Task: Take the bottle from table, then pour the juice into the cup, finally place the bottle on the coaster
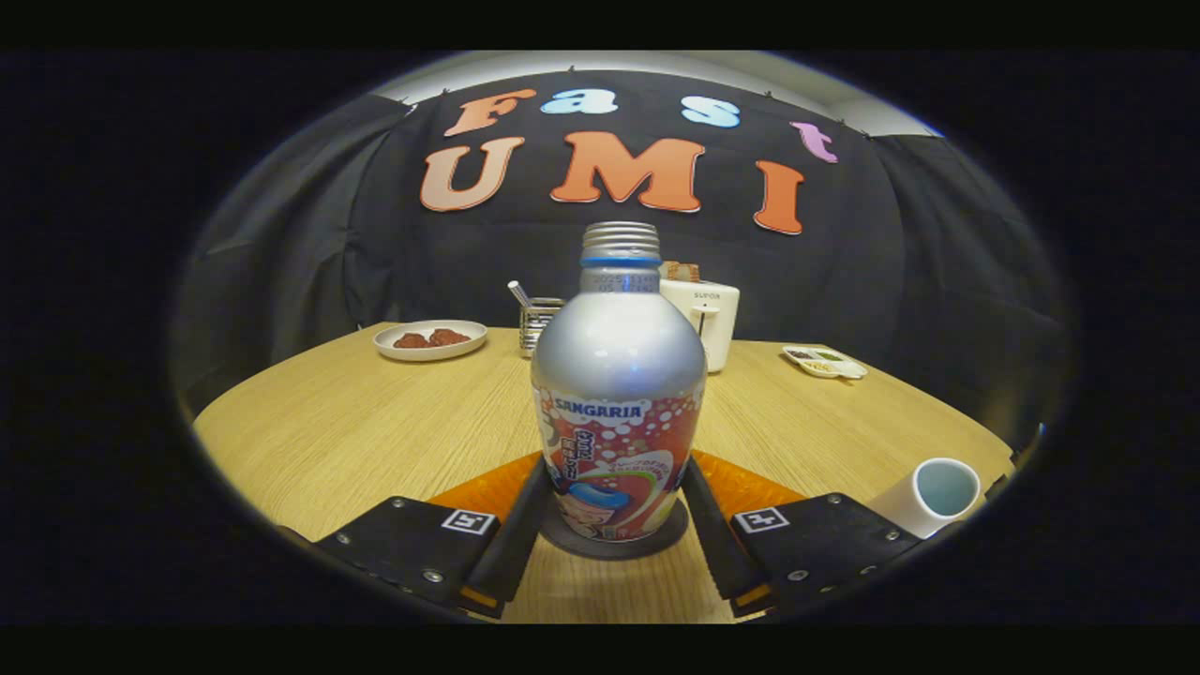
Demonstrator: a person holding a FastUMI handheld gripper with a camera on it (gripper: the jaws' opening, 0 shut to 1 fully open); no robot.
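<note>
The bottle (618, 394) stands on the dark coaster (614, 544). The gripper (616, 525) squeezes the bottle from both sides. The cup (930, 495) sits right of the bottle.

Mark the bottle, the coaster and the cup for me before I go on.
bottle (617, 375): gripper view, silver shoulder, between the fingers.
coaster (614, 547): gripper view, dark front rim under the bottle.
cup (933, 495): gripper view, white rim, lying beside the right finger.
</note>
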